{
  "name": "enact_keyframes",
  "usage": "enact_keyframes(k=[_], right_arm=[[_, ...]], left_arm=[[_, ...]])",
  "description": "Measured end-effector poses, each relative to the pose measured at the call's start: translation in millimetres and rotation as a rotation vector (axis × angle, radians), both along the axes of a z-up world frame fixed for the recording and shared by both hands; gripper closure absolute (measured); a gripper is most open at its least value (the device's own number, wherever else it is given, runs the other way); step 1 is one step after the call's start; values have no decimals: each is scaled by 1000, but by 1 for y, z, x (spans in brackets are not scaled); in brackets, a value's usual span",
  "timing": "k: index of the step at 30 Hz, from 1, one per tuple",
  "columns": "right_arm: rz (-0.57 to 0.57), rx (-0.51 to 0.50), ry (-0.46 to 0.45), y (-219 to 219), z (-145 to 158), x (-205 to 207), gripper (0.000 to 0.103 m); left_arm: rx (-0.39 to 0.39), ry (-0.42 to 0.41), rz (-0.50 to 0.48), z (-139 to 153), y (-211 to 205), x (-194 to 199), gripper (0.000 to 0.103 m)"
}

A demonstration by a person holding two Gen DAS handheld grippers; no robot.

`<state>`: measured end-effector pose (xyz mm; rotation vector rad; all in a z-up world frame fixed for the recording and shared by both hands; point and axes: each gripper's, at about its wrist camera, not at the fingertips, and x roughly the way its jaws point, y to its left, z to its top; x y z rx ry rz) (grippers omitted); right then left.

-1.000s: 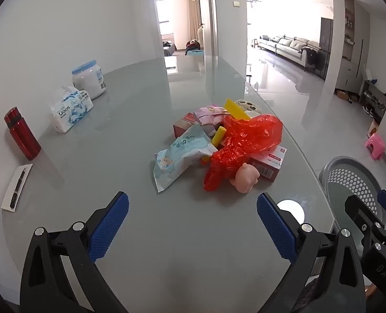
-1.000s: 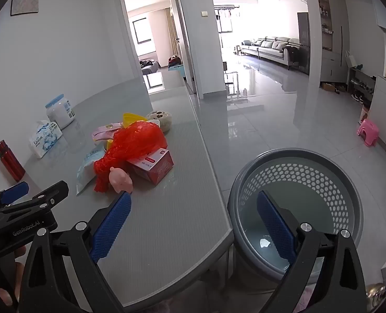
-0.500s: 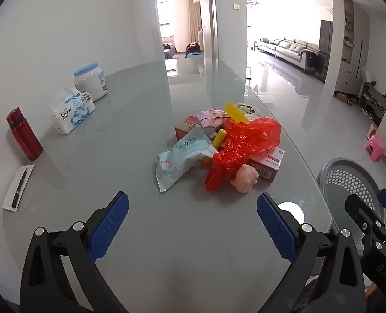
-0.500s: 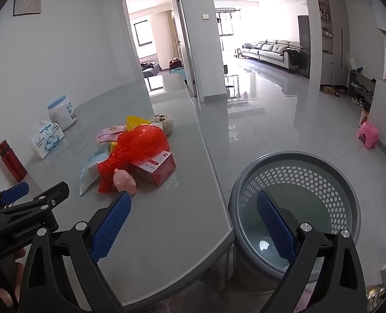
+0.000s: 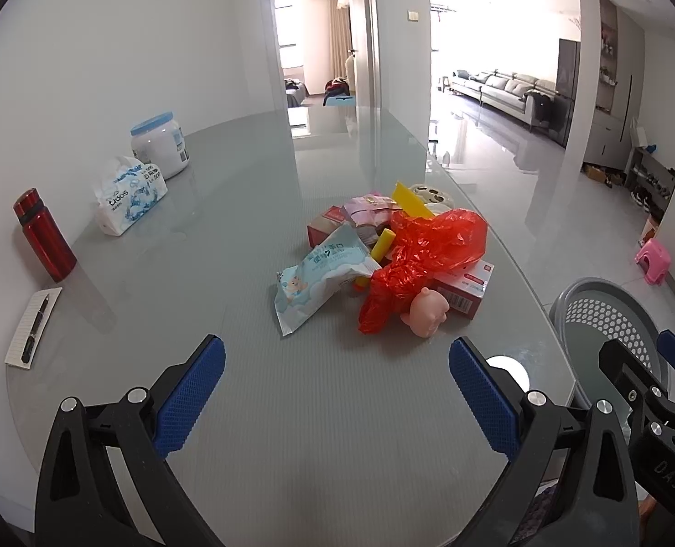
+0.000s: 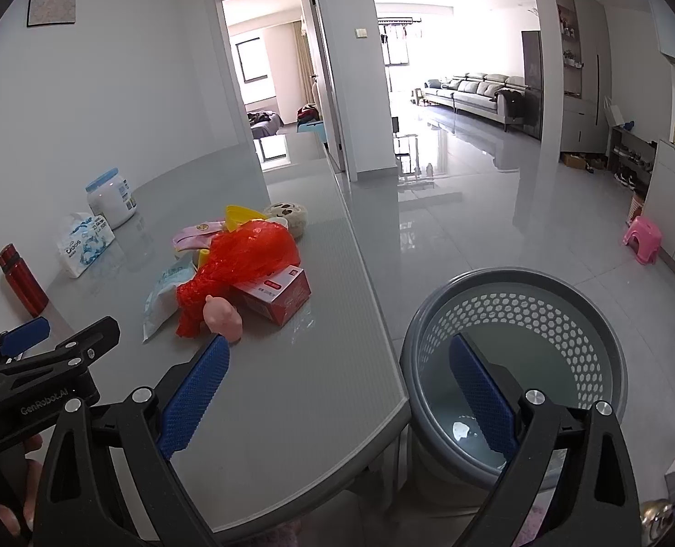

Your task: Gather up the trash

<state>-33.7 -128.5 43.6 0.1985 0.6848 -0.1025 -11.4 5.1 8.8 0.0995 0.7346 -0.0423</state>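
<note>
A heap of trash lies mid-table: a crumpled red plastic bag (image 5: 428, 250) (image 6: 246, 255), a pale blue wrapper (image 5: 324, 273) (image 6: 164, 291), a red and white carton (image 5: 467, 285) (image 6: 278, 294), a pink pig toy (image 5: 426, 314) (image 6: 221, 314), a pink packet (image 5: 369, 207) and yellow pieces (image 5: 408, 198). My left gripper (image 5: 335, 392) hangs open over the near table, short of the heap, empty. My right gripper (image 6: 337, 387) is open and empty at the table's right edge, one finger over the grey perforated bin (image 6: 515, 332) (image 5: 611, 319).
Along the left side of the grey table (image 5: 228, 237) stand a red flask (image 5: 45, 241), a tissue pack (image 5: 127, 196) and a white tub with a blue lid (image 5: 159, 146). A notepad with a pen (image 5: 32, 323) lies near the left edge. A pink stool (image 6: 641, 239) stands on the floor.
Both grippers have risen and drawn back slightly, so the heap sits a little lower in both views. Both stay open; nothing has been picked up.
</note>
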Motion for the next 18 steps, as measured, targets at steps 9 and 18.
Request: enact_keyframes(k=[9,18], right_arm=[[2,-5,-6,2,1,-3,10],[2,-3,-12,3,3,-5,10]], left_arm=[[0,-5,2,2,1,-1,6],[-5,-7,3,4,2,-1,6]])
